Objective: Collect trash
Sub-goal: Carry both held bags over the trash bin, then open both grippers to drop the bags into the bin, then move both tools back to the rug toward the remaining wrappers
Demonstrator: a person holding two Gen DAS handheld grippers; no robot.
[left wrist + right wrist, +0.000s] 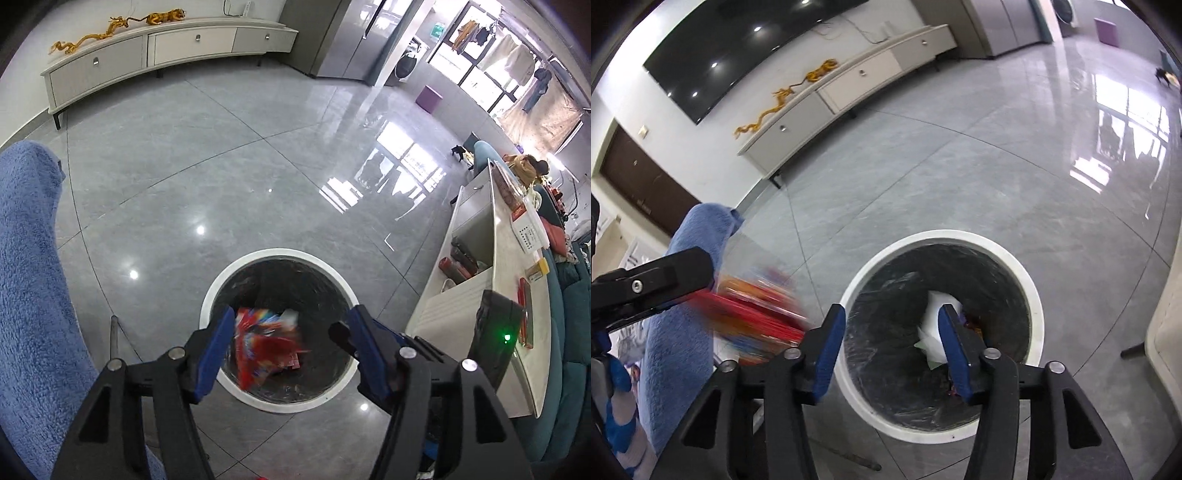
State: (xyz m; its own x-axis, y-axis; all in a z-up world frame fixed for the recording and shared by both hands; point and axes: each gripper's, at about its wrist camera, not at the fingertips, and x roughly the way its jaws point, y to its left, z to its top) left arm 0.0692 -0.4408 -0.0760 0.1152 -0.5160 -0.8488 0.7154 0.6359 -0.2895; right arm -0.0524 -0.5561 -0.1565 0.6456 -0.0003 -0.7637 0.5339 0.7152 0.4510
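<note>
Left gripper (291,350): fingers stand apart over the mouth of the bin (221,280). A red wrapper (266,343), smeared by blur, lies between them in view, close by the left pad; whether it touches that pad cannot be told. It appears loose and on its way into the bin, not gripped.

Right gripper (892,345): fingers parted, nothing pressed between the pads. Beyond the right finger white paper (936,332) sits inside the bin, against the black liner, apparently released or already at rest.

Judgement on the step: this is the drop. To do it well, both grippers should be kept square above the opening with the fingers apart until each piece has cleared the rim. In the right wrist view the wrapper shows left of the bin, just beside the rim, so its fall line looks marginal; the left gripper is better centred further over the mouth before withdrawing.

Surroundings: the bin stands on a glossy grey tiled floor (221,166). A blue fleece sleeve (33,277) fills the left of both views. A white table (517,295) with boxes and clutter stands near the bin on the right of the left wrist view; a low cabinet (166,51) with gold dragon ornaments lines the far wall, well apart.

Obstructions: none over the bin's mouth. The sleeve hangs near the wrapper's path.
</note>
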